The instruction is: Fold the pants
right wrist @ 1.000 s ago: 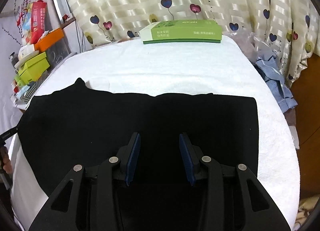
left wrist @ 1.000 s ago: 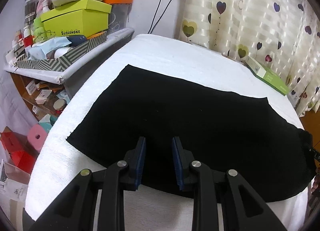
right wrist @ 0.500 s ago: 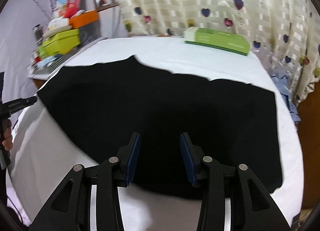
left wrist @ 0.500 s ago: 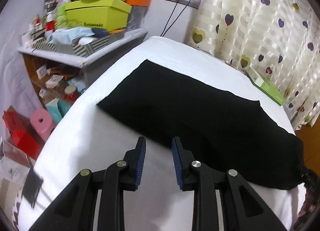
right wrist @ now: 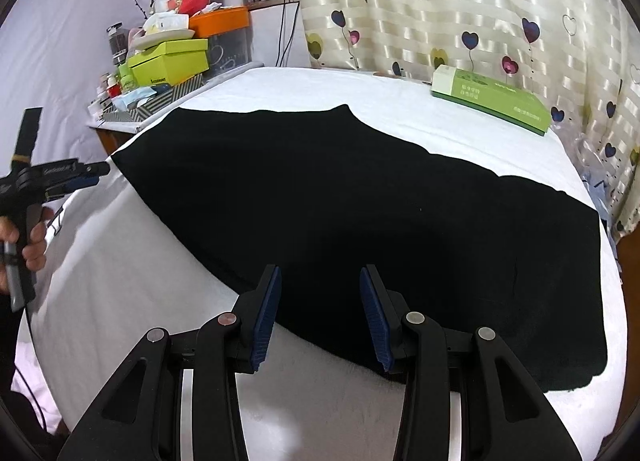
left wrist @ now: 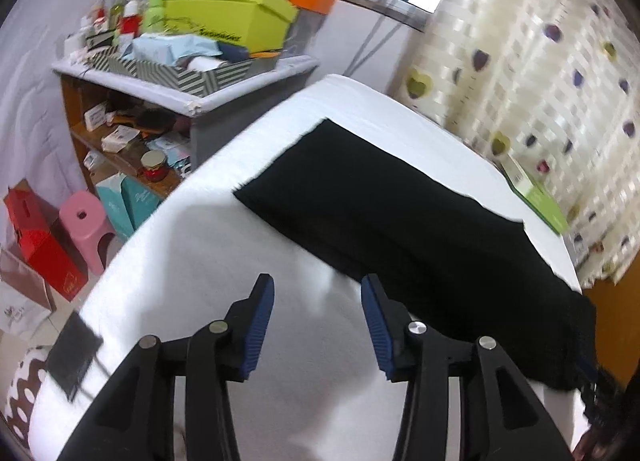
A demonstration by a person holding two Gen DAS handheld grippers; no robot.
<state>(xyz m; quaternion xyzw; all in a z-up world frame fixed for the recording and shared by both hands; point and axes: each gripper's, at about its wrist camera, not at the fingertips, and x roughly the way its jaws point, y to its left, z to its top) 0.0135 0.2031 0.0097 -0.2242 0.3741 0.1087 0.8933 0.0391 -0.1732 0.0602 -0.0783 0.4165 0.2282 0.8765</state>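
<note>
Your left gripper [left wrist: 317, 321] sits at the bottom of the frame with its two blue-padded fingers [left wrist: 260, 325] spread wide, holding nothing. Under it is the white cover [left wrist: 192, 261] of the bed. The black pants [left wrist: 400, 229] lie flat across the middle of the frame, stretching toward the lower right, and your right finger tip is just at their near edge. In the upper left you see a messy shelf [left wrist: 192, 101] with a lime green box [left wrist: 228, 15] on top. A pink stool [left wrist: 86, 225] stands on the floor at the left. A flat green box [left wrist: 538, 197] lies on the bed at the right, near the heart curtain [left wrist: 540, 61].
</note>
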